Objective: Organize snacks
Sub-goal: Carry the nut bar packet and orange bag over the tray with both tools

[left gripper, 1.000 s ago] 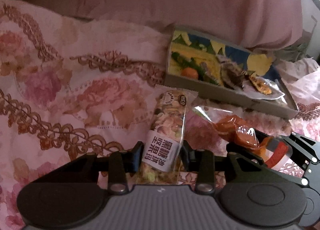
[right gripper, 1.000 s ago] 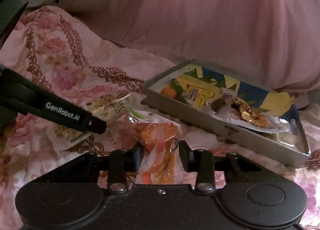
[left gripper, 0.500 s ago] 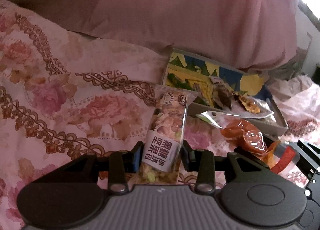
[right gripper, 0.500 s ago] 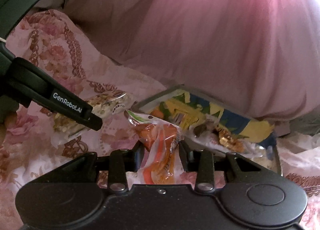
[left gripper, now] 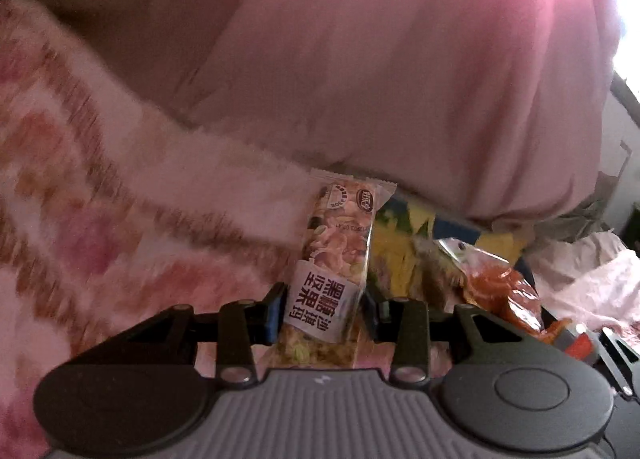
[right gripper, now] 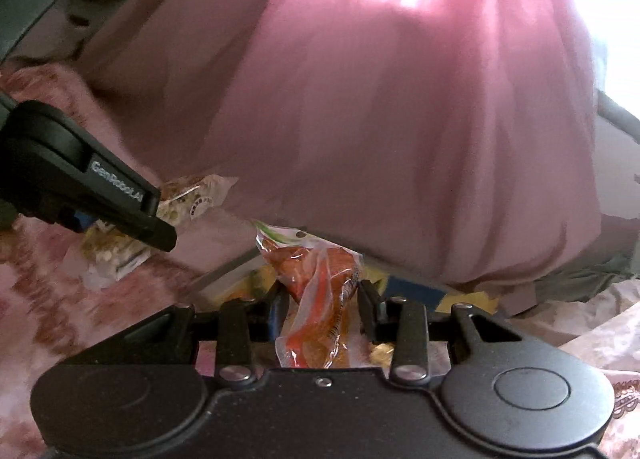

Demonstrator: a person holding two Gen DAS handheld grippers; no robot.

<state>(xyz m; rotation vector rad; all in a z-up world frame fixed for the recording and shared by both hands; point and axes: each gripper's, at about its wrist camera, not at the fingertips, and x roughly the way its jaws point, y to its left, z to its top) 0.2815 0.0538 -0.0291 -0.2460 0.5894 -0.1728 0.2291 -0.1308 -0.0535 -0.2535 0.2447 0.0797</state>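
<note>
- gripping a long clear-wrapped nut bar with a white label of dark printed characters (left gripper: 334, 259), the left gripper (left gripper: 323, 315) has its jaws closed in on the packet's lower half, one pad on each side, and the packet stands nearly upright, clear of the bedding.
- the right gripper (right gripper: 323, 309) has its jaws drawn in to much the same narrow gap around a crinkly clear packet of orange-red snack (right gripper: 320, 295), pinching it about the middle so the top sticks up between the fingers.
- from the left wrist view the orange-red packet shows off to the right, beside the nut bar and apart from it.
- behind both packets lies a shallow grey tray with a yellow and blue printed lining (left gripper: 460, 235), partly hidden.
- a pink floral bedspread (left gripper: 100, 219), blurred, fills the left; a plain pink curtain-like cloth (right gripper: 380, 119) hangs behind.
</note>
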